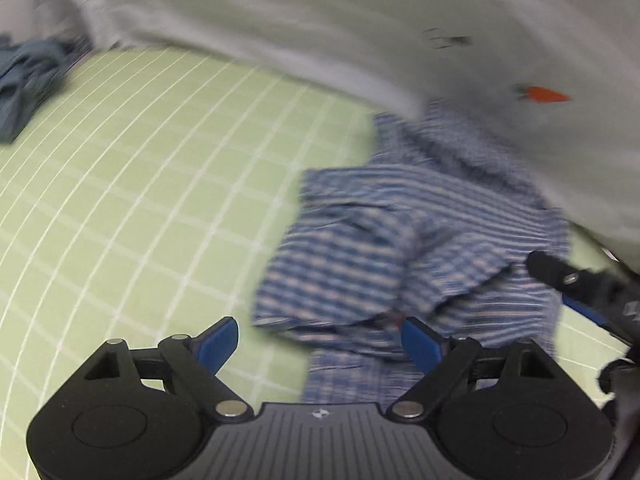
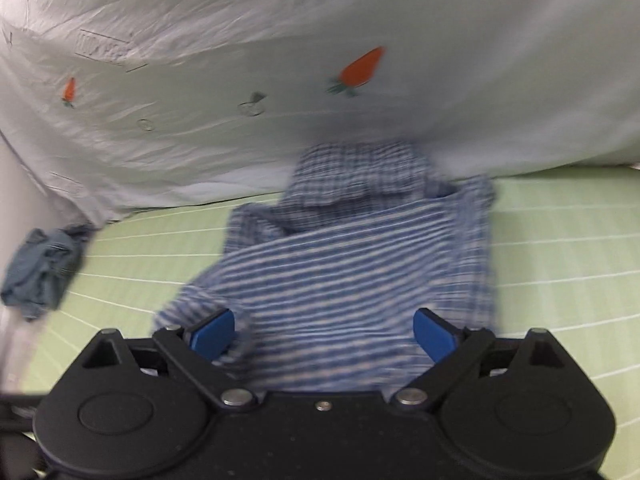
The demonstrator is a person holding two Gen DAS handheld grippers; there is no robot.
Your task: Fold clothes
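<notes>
A blue and white checked shirt [image 1: 404,248] lies crumpled on the green grid mat [image 1: 140,200], its far end against a white sheet. My left gripper [image 1: 320,344] is open, its right finger at the shirt's near edge, nothing between the pads. In the right wrist view the shirt [image 2: 352,264] fills the middle, and my right gripper [image 2: 324,332] is open just above its near part. The right gripper also shows at the right edge of the left wrist view [image 1: 580,284]. Both views are blurred.
A white sheet with carrot prints [image 2: 280,80] hangs behind the mat and over the shirt's far end. A crumpled grey-blue garment [image 2: 40,272] lies at the mat's far left, also in the left wrist view [image 1: 28,76].
</notes>
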